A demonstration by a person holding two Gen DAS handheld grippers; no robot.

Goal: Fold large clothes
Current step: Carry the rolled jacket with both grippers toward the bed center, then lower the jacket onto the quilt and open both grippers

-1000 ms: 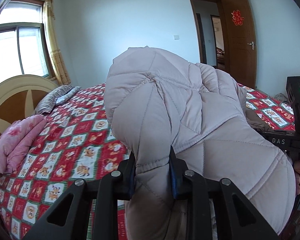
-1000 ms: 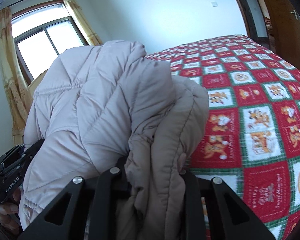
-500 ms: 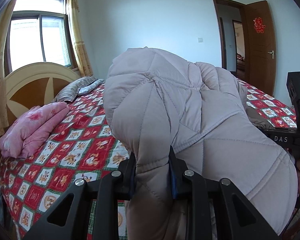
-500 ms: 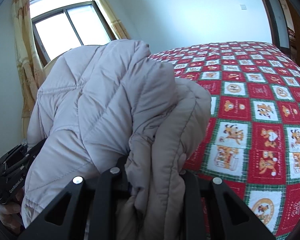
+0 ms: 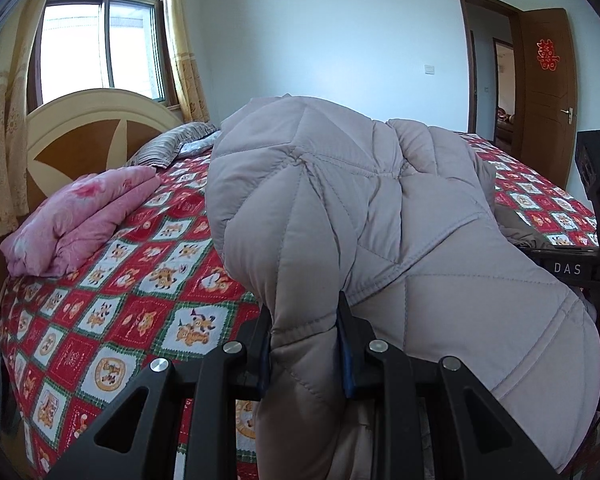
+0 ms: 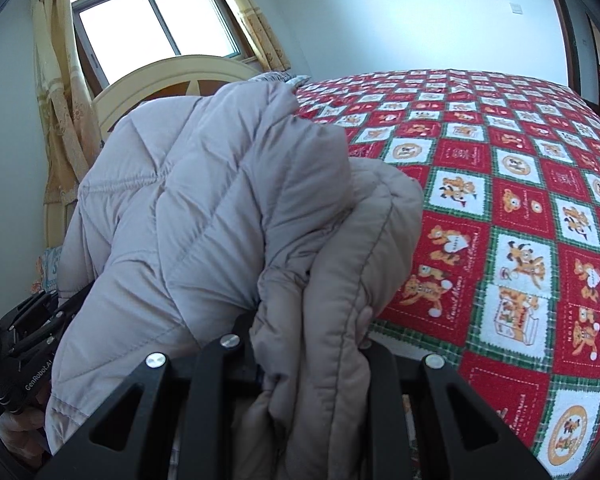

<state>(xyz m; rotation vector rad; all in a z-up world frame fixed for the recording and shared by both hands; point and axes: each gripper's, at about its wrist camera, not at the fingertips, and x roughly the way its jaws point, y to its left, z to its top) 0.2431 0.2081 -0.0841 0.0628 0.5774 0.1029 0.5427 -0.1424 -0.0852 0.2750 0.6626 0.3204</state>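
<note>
A bulky pale grey-pink quilted jacket (image 5: 380, 216) is bunched up and held off the bed between both grippers. My left gripper (image 5: 304, 344) is shut on a thick fold of it. My right gripper (image 6: 308, 344) is shut on another bunched fold of the jacket (image 6: 204, 200), with fabric hanging over its fingers. The right gripper's body shows at the right edge of the left wrist view (image 5: 596, 208). The left gripper's body shows at the lower left of the right wrist view (image 6: 24, 344).
The bed has a red and white cartoon-check bedspread (image 6: 520, 208). A folded pink quilt (image 5: 80, 216) and a striped pillow (image 5: 176, 144) lie by the rounded headboard (image 5: 84, 124). A window (image 5: 96, 44) is behind it; an open brown door (image 5: 544, 80) is at the right.
Both views have swung left: the headboard, window and pink quilt have come further into view. The jacket stays gripped the same way in both grippers.
</note>
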